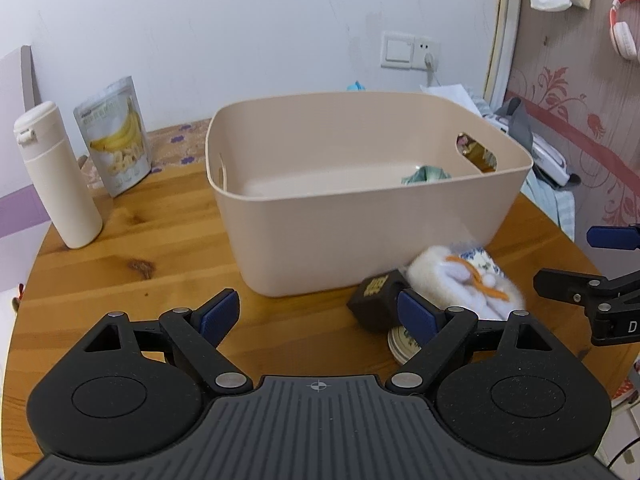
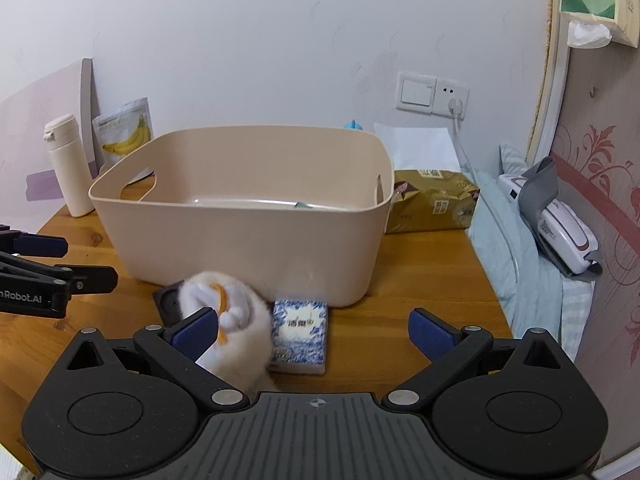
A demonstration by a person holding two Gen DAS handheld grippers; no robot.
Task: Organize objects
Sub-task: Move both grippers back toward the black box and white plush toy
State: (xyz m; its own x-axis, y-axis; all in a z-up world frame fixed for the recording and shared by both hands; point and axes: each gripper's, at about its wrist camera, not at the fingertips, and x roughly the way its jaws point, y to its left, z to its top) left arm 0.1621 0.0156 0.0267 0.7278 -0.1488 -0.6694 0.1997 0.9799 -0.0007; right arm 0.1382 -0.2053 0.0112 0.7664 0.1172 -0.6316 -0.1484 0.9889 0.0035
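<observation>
A round wooden desk (image 1: 160, 232) stands against a white wall. On it sits a beige bin (image 1: 360, 216), with a white plush toy (image 2: 232, 328) just in front, beside a blue-patterned tissue pack (image 2: 300, 336) and a dark block (image 1: 374, 300). The left gripper (image 1: 320, 316) and right gripper (image 2: 316, 336) both hold their jaws released, grasping nothing. A cream bottle (image 1: 56, 176) and banana snack bag (image 1: 114, 136) stand left of the bin.

The white plush toy (image 2: 224, 320) is motion-blurred; the beige bin (image 1: 360, 240) hides its greenish contents (image 1: 426, 175)
</observation>
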